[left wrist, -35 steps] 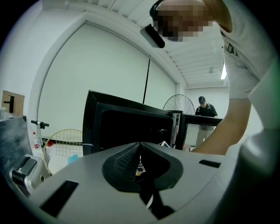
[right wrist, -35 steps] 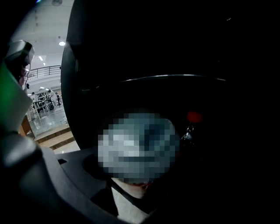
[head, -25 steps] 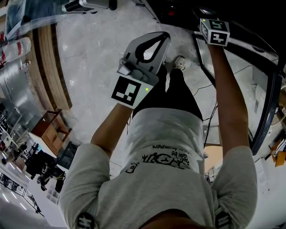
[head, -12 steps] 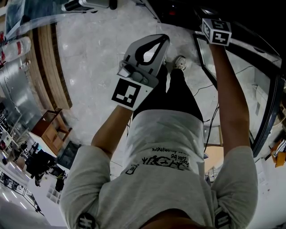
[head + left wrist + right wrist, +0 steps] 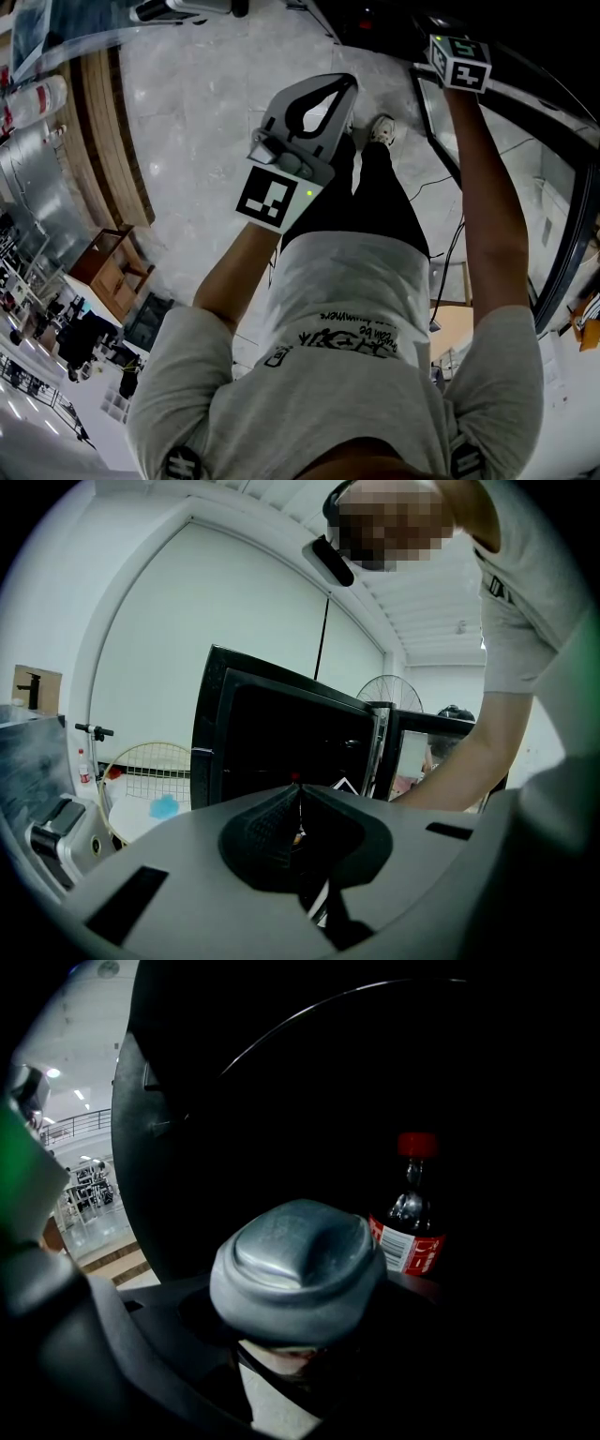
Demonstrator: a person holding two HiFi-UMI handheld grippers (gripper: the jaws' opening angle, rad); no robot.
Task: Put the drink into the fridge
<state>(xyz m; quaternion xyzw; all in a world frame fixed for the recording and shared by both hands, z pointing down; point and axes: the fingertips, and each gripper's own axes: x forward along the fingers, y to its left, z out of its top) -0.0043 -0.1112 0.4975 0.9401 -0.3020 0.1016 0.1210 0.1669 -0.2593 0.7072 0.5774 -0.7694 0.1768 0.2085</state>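
Placement inside the dark fridge (image 5: 281,733): pinches the grey-topped drink (image 5: 298,1265) in the right gripper (image 5: 295,1340), near a red-capped cola bottle (image 5: 411,1227). Holds the left gripper (image 5: 298,803) pressed together, empty. Best set down upright, clear of that bottle, before spreading.

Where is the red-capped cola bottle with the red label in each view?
Head view: not visible; the inside of the black fridge is too dark.
Left gripper view: not in it.
Right gripper view: right of centre, the red-capped cola bottle stands upright beyond the held grey-topped drink.
Shared landmark: the black fridge, in all three views.
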